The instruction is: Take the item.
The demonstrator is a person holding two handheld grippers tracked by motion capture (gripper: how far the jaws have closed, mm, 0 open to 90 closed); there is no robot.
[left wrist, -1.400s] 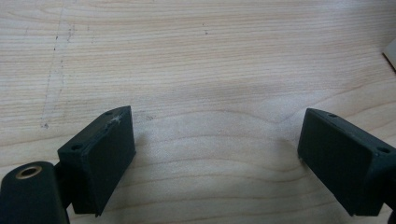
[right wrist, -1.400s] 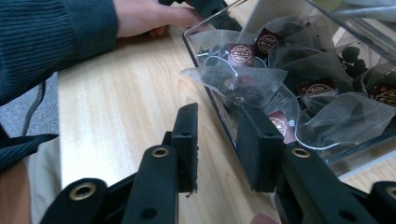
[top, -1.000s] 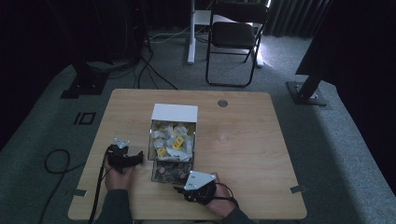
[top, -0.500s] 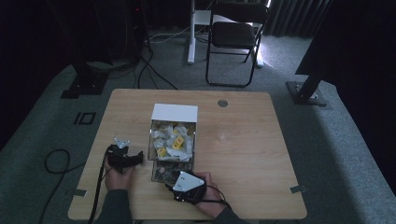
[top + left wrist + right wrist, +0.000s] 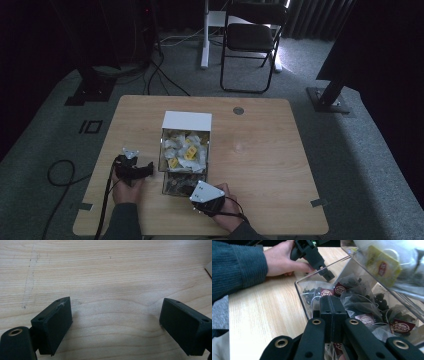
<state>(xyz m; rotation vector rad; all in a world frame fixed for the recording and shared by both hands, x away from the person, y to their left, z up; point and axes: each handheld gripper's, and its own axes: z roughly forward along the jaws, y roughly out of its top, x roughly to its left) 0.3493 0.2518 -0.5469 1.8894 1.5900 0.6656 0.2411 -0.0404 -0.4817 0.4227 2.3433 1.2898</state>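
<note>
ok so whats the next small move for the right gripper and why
Probably open the right gripper and ease it down onto one dark tea bag. Its fingers are pressed together, seemingly on nothing, at the open front of the clear lower bin, with the bags just ahead.

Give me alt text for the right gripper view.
The right gripper's black fingers, pressed together, sit at the open front of a clear plastic bin of dark tea bags with maroon tags. Beyond, a hand holds the other black gripper on the light wooden table.
</note>
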